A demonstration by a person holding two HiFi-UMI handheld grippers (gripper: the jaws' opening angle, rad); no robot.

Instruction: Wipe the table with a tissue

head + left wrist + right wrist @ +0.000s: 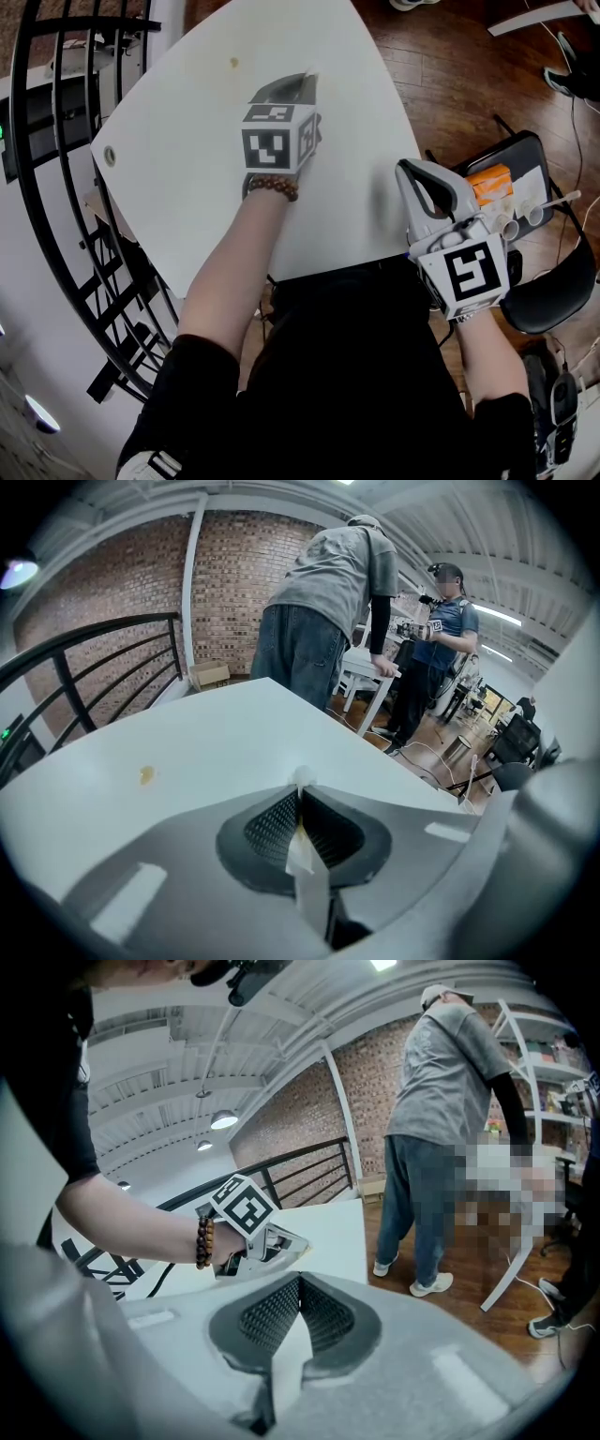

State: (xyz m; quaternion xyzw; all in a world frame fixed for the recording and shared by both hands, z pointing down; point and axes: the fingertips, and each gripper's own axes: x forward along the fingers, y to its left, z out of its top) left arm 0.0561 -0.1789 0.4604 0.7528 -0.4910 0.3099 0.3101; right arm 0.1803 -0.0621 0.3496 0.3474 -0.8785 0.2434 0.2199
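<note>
Two hand-held grippers show from above, one over a white, round-cornered table (187,187) and one at its edge. The grey left gripper (298,86), topped with a black-and-white marker cube, is held over the far middle of the tabletop. Its jaws are closed on a thin strip of white tissue (302,778); a small tuft pokes out past the jaw tips, just above the table surface. The wrist behind this gripper wears a brown beaded bracelet (272,186).

A small yellowish stain (233,63) sits on the table beyond the left gripper and a little to its left, apart from the tissue.

The grey right gripper (408,173) is held at the table's near right edge, well apart from the left one. Its ribbed dark pads meet at the tips, so the jaws are pressed together.

A black curved metal railing (56,187) runs along the table's left side. On the right, on the brown wooden floor, stands a black chair (553,291) carrying an orange box (489,183). Past the table, a person in a grey shirt and jeans (328,611) leans over another white table, with a second person in dark clothes (441,639) beside them.
</note>
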